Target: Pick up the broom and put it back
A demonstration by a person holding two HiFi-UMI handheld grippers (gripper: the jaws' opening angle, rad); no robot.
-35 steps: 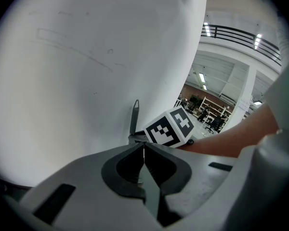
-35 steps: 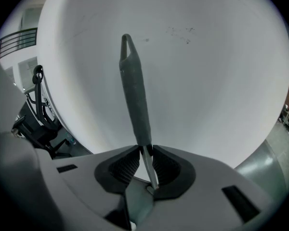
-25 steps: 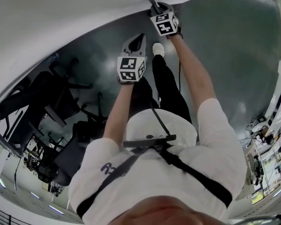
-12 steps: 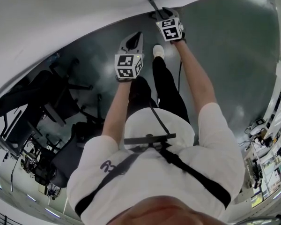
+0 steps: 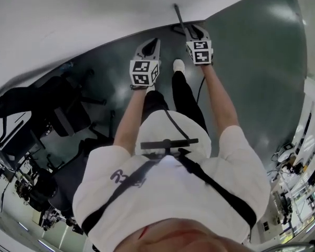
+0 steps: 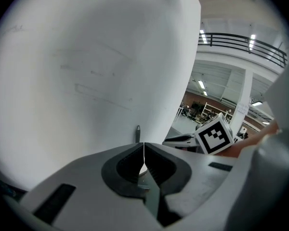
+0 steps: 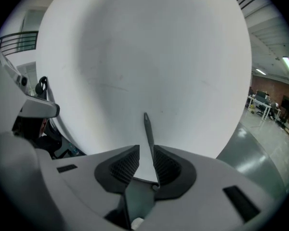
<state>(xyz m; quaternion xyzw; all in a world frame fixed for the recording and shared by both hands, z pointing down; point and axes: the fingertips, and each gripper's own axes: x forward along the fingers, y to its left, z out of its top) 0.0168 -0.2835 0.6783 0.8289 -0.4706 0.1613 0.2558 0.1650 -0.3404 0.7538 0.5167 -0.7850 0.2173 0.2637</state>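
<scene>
Your right gripper (image 5: 193, 31) has its fingers clamped on the broom handle (image 7: 147, 129), a thin dark rod that rises past them with its tip showing in front of the white wall (image 5: 94, 14), above the grey floor (image 5: 252, 62). Your left gripper (image 5: 155, 41) hangs near it on the left, fingers pressed together with nothing between them.

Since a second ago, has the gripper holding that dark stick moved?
Yes. The right gripper has risen: the broom handle in its jaws now reaches further up the white wall, well above the floor.
</scene>
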